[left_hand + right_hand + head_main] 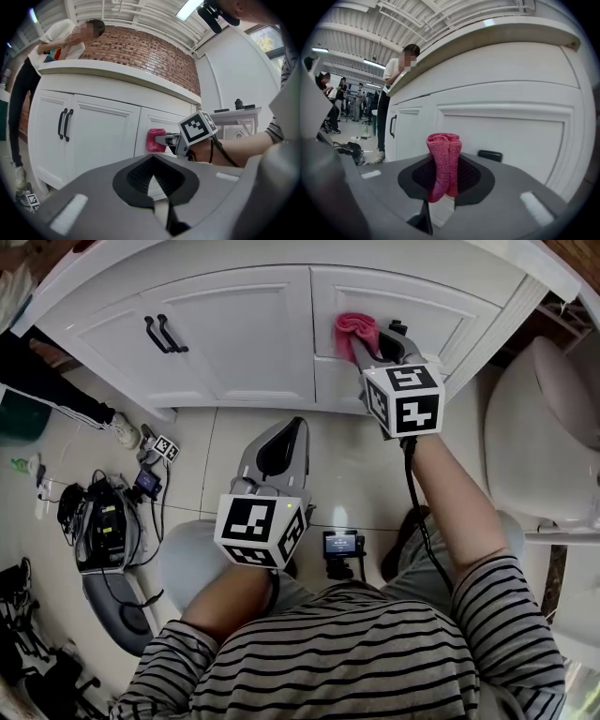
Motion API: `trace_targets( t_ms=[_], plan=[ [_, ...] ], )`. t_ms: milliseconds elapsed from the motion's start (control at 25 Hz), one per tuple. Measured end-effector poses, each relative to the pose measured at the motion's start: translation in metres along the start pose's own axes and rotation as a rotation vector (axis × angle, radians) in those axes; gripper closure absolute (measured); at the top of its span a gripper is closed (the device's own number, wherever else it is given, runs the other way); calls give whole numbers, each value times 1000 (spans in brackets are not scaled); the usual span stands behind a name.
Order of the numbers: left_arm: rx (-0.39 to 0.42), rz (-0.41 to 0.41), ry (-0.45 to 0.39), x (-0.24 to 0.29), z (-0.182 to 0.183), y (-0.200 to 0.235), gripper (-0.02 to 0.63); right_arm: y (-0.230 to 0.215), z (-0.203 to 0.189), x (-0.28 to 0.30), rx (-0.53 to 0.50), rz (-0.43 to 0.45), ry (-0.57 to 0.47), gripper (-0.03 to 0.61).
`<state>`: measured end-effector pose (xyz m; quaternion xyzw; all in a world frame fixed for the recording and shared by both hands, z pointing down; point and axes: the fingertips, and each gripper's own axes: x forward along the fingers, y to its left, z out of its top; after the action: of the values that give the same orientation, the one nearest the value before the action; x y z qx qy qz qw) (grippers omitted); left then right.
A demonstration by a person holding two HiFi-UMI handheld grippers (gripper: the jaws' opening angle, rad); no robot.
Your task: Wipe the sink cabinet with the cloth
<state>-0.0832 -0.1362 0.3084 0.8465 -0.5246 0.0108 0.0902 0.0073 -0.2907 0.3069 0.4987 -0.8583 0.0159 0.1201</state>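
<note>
Right tool [368,346] clenched on pink cloth [354,326], pressed against sink cabinet door [417,304]; left tool [292,425] closed, empty

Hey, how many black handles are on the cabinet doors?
3. Two handles side by side on the left doors, one beside the cloth; others may be hidden.

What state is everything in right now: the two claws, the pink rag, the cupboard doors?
pink cloth: bunched, against the right door.
right gripper: shut on the pink cloth.
left gripper: shut, empty, held back from the doors.
left door: closed.
right door: closed.
</note>
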Motion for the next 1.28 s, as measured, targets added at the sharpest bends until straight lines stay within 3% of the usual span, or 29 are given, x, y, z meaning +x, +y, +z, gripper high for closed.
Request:
trace_targets(
  t_ms=[360,560,920,1040,1280],
  plan=[
    [36,-24,35,12,-12,-16,614,-56,-5,-53,-36,-48,-18,492],
    [49,-10,54,14,-18,-15,614,-110,-25,-67,63,-169,3,492],
    [24,-22,21,9,-7,-17,614,-153,-44,-115,165,-360,12,492],
    [-2,-29,5,5,-2,-15,614,-118,-41,-105,192,-289,-17,492],
    [-3,-21,5,4,-4,-11,614,15,-41,-14,81,39,-38,492]
  ],
)
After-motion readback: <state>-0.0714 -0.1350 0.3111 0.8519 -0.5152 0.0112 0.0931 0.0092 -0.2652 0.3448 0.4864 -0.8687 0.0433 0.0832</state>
